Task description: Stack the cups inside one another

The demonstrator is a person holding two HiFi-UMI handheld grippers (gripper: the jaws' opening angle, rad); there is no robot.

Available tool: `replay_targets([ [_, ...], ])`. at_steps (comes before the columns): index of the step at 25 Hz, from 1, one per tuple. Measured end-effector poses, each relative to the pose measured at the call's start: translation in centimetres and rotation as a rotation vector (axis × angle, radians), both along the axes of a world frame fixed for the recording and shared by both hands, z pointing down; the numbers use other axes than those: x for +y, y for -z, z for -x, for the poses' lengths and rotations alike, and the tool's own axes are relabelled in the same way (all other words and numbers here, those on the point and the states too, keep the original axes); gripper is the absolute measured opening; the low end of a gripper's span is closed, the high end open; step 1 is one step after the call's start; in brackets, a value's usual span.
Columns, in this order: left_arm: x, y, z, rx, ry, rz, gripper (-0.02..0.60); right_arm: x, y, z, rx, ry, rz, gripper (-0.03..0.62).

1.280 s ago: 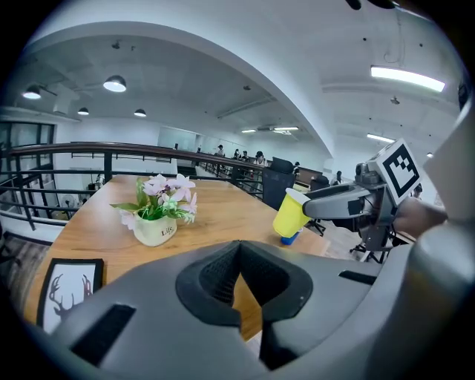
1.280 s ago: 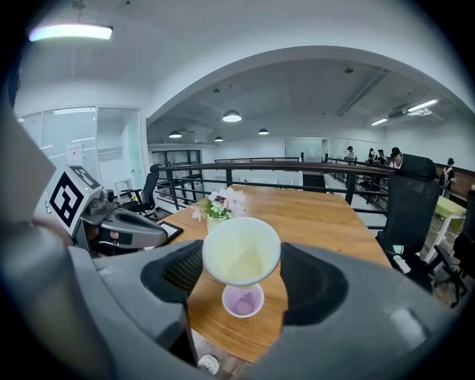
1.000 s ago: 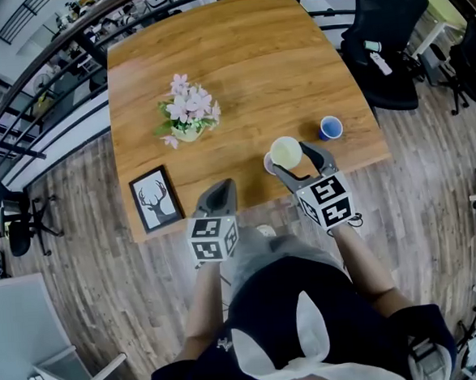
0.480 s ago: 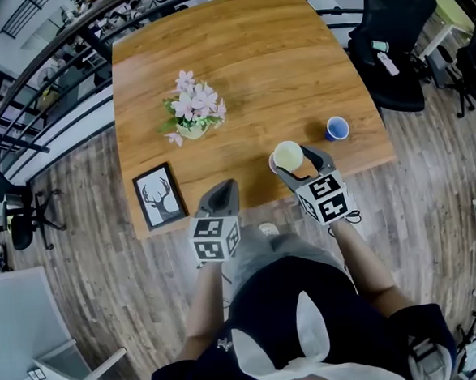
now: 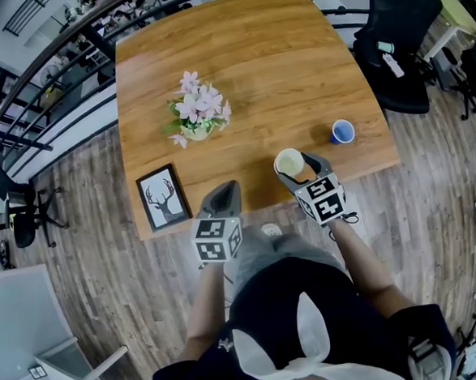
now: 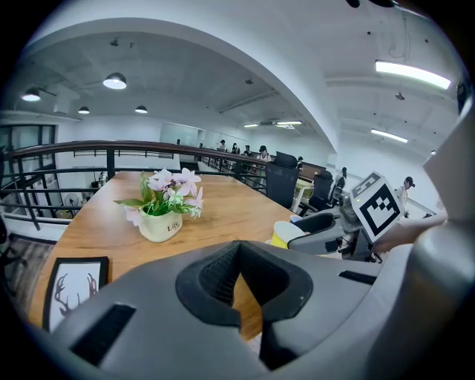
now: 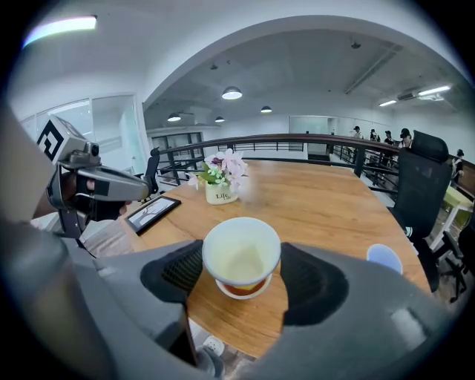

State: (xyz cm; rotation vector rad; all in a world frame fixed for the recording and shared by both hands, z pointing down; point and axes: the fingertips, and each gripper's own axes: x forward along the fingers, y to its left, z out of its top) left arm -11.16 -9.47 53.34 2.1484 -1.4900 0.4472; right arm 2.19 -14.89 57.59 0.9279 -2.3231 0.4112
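While your right claw [image 7: 243, 279] clamps the yellow cup [image 7: 241, 256], centre it over the lower cup [image 7: 242, 290] just beneath the jaws, keep it upright, and release only once seated.

- The wooden table [image 5: 253, 54] is carrying:
- a flower pot [image 5: 193, 130] standing ahead of the left gripper [image 5: 224, 188];
- a deer picture [image 5: 162, 198] lying left of it;
- a blue cup [image 5: 342, 131] sitting right of the right gripper [image 5: 297, 165];
- an orange cup [image 7: 239, 286] sitting under the pale cup [image 7: 241, 256] in its jaws.
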Motion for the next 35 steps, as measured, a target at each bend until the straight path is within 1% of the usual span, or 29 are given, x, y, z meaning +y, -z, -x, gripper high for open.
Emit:
replay_targets([
  [5,-0.3,-0.3,0.4,-0.004,0.001,0.005,0.017,0.0,-1.7,0.4,0.014,0.013,0.027,0.327],
  [11,-0.6,-0.2,0.4,-0.007,-0.001,0.007,0.017,-0.1,-1.9,0.3,0.006,0.013,0.042,0.339],
  [20,-1.0,-0.2,0.4,-0.007,-0.009,0.005,0.017,-1.3,-1.0,-0.7,-0.007,-0.029,0.023,0.339],
  [26,-1.1,-0.2,0.8,-0.007,-0.010,0.006,0.017,-4.0,1.0,-3.6,-0.009,-0.108,-0.034,0.339],
  [31,-1.1,-0.2,0.8,-0.008,-0.012,0.006,0.017,-6.9,2.6,-7.4,0.024,-0.185,-0.098,0.339],
  [35,-1.0,0.0,0.8,-0.011,-0.016,0.003,0.017,-8.7,3.7,-10.1,0.059,-0.227,-0.143,0.339],
])
